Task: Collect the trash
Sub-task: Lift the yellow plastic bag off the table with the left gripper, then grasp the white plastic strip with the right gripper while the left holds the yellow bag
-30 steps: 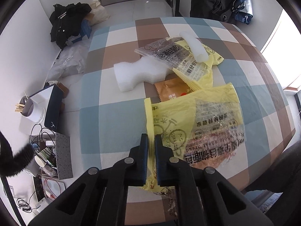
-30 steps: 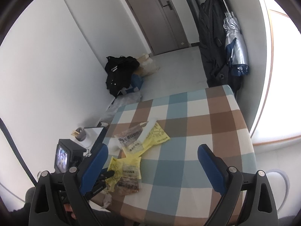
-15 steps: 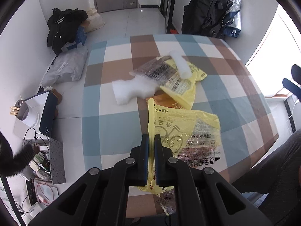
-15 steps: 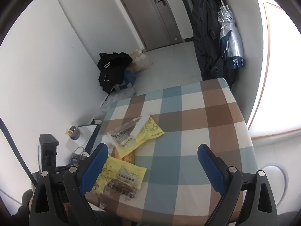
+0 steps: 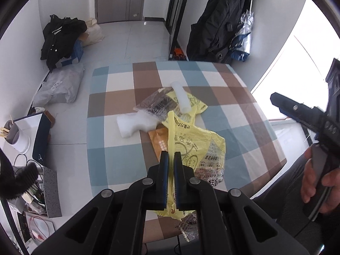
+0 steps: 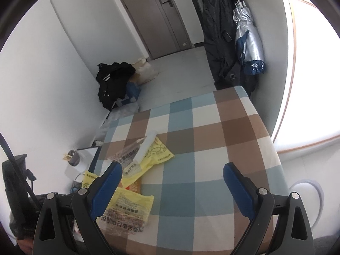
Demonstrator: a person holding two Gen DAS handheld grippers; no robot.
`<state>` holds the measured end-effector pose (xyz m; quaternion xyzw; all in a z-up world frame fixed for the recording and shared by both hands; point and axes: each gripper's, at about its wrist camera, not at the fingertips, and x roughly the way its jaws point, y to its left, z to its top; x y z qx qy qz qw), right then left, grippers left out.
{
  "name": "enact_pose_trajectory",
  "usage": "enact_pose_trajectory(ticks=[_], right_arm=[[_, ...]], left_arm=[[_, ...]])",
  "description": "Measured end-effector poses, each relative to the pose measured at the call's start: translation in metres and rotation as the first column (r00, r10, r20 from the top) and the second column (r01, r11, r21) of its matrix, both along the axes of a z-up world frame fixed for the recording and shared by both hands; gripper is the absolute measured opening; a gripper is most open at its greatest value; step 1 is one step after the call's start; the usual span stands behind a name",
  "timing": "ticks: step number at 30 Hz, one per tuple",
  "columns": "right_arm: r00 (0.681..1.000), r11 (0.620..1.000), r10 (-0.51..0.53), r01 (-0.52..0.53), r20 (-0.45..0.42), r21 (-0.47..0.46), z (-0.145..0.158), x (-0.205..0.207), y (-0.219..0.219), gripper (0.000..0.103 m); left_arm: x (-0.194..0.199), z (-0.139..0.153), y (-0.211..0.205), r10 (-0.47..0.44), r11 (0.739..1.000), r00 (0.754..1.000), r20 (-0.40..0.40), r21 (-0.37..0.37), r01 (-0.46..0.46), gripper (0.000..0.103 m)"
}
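Observation:
My left gripper is shut on the edge of a yellow plastic bag and lifts it off the checked table; the bag also shows in the right wrist view. Behind it lie a white foam block, a white foam roll, a clear printed wrapper, a second yellow bag and an orange packet. My right gripper is open and empty above the table's near side.
A small clear wrapper hangs at the table's near edge. Black clothes and a grey parcel lie on the floor at left. Coats and an umbrella hang at the back right. A cup of sticks stands at left.
My left gripper has risen and drawn back, pulling the yellow bag's edge up so the bag crumples. My right gripper has come lower and closer to the table.

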<state>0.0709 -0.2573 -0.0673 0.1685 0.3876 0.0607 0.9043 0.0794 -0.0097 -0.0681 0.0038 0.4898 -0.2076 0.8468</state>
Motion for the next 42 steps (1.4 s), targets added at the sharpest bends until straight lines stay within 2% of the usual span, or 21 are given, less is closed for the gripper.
enact_pose_trajectory(ticks=[6, 13, 16, 19, 21, 25, 27, 30, 31, 32, 33, 39, 42], right_arm=[[0.999, 1.0, 0.007, -0.008, -0.043, -0.01, -0.003, 0.014, 0.0, 0.097], [0.99, 0.991, 0.124, -0.128, -0.06, -0.051, 0.002, 0.058, 0.023, 0.095], [0.981, 0.982, 0.176, -0.18, -0.084, -0.049, -0.006, 0.082, 0.039, 0.086], [0.964, 0.974, 0.221, -0.226, -0.145, -0.016, -0.025, 0.107, 0.058, 0.073], [0.951, 0.967, 0.249, -0.254, -0.182, -0.008, -0.037, 0.118, 0.07, 0.061], [0.935, 0.959, 0.275, -0.284, -0.222, -0.005, -0.055, 0.134, 0.086, 0.058], [0.928, 0.958, 0.276, -0.287, -0.25, -0.009, -0.063, 0.141, 0.092, 0.05], [0.923, 0.957, 0.273, -0.289, -0.272, -0.019, -0.071, 0.146, 0.098, 0.045], [0.92, 0.956, 0.272, -0.292, -0.283, -0.028, -0.075, 0.147, 0.1, 0.041], [0.917, 0.955, 0.268, -0.293, -0.296, -0.041, -0.077, 0.148, 0.101, 0.031], [0.916, 0.955, 0.263, -0.291, -0.303, -0.052, -0.078, 0.148, 0.101, 0.025], [0.923, 0.956, 0.26, -0.287, -0.284, -0.057, -0.076, 0.14, 0.093, 0.019], [0.927, 0.959, 0.265, -0.283, -0.267, -0.031, -0.072, 0.138, 0.087, 0.017]], left_arm=[[0.005, 0.018, 0.014, 0.001, 0.998, 1.0, 0.027, -0.056, 0.0, 0.001], [0.014, 0.038, 0.044, 0.091, 0.99, 0.993, 0.079, -0.111, -0.082, 0.001], [0.019, 0.043, 0.056, 0.137, 0.984, 0.986, 0.098, -0.13, -0.124, 0.001], [0.024, 0.045, 0.068, 0.185, 0.976, 0.976, 0.113, -0.136, -0.169, 0.001], [0.028, 0.045, 0.074, 0.21, 0.972, 0.971, 0.114, -0.135, -0.194, 0.001], [0.033, 0.04, 0.08, 0.215, 0.968, 0.973, 0.085, -0.15, -0.201, 0.001], [0.034, 0.039, 0.081, 0.216, 0.969, 0.973, 0.086, -0.14, -0.203, 0.001], [0.034, 0.037, 0.079, 0.21, 0.97, 0.975, 0.077, -0.139, -0.198, 0.001], [0.034, 0.038, 0.079, 0.209, 0.971, 0.975, 0.078, -0.135, -0.197, 0.001], [0.034, 0.037, 0.078, 0.206, 0.972, 0.975, 0.08, -0.128, -0.195, 0.001], [0.034, 0.037, 0.077, 0.205, 0.973, 0.976, 0.081, -0.124, -0.194, 0.001], [0.037, 0.035, 0.078, 0.213, 0.972, 0.975, 0.067, -0.12, -0.204, 0.001], [0.038, 0.032, 0.076, 0.213, 0.972, 0.975, 0.058, -0.115, -0.206, 0.001]])
